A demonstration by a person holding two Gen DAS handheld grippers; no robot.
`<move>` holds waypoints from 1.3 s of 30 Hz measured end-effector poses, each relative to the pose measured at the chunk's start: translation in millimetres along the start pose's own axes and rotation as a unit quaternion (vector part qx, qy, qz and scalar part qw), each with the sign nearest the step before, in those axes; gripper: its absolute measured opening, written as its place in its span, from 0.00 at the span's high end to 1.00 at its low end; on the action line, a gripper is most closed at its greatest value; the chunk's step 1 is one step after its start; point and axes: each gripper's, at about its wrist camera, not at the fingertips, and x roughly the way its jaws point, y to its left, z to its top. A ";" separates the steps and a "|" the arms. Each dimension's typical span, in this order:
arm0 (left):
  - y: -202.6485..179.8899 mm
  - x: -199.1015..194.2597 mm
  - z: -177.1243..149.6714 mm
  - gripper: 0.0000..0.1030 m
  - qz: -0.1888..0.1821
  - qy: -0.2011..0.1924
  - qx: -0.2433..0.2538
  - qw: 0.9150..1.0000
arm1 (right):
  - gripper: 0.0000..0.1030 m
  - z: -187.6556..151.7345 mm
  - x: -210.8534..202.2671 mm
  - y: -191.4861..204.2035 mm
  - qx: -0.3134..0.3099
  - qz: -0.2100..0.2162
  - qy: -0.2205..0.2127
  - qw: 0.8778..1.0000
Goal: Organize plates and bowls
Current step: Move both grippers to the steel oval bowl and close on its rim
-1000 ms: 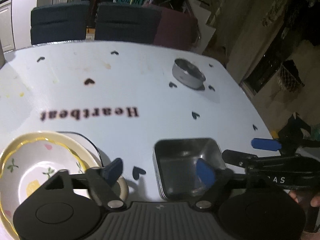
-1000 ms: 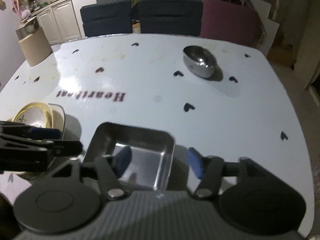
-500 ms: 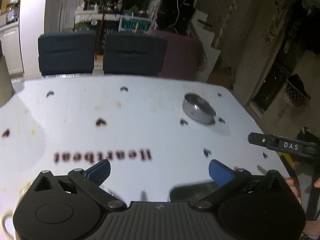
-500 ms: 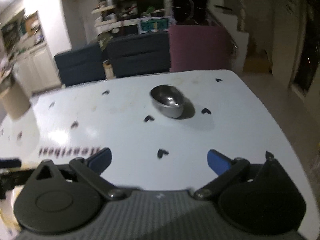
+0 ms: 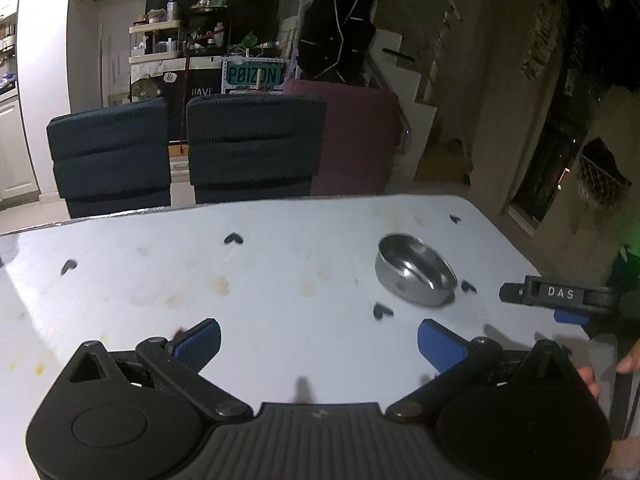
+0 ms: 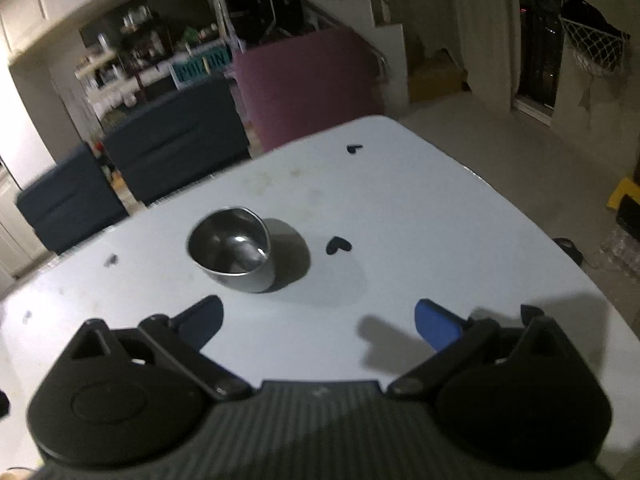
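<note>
The right wrist view is motion-blurred, so the chairs behind the pale blue worktop with black heart marks read only as dark blocks. The left gripper is spread wide over bare worktop, nothing between its pads. Only the left wrist view shows the right gripper, cut off by the frame's right edge. The round shiny steel bowl stands upright near the worktop's far right corner, open surface around it. The right gripper's own view shows its jaws wide apart and empty.
</note>
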 end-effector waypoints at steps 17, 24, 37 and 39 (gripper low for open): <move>29.5 83.6 10.7 0.00 -0.039 -0.020 -0.047 0.998 | 0.41 13.4 81.3 27.8 0.124 0.025 0.072 0.989; 37.5 98.0 11.1 0.06 -0.047 0.012 -0.069 0.996 | 0.84 16.1 79.4 38.7 0.087 0.024 0.067 0.994; 25.5 99.7 8.7 0.32 -0.073 0.022 -0.041 0.996 | 0.92 17.2 79.3 65.4 -0.049 0.068 0.099 0.992; 25.0 102.4 7.9 0.33 -0.068 0.028 -0.036 0.997 | 0.93 15.4 77.2 70.7 -0.073 0.085 0.107 0.988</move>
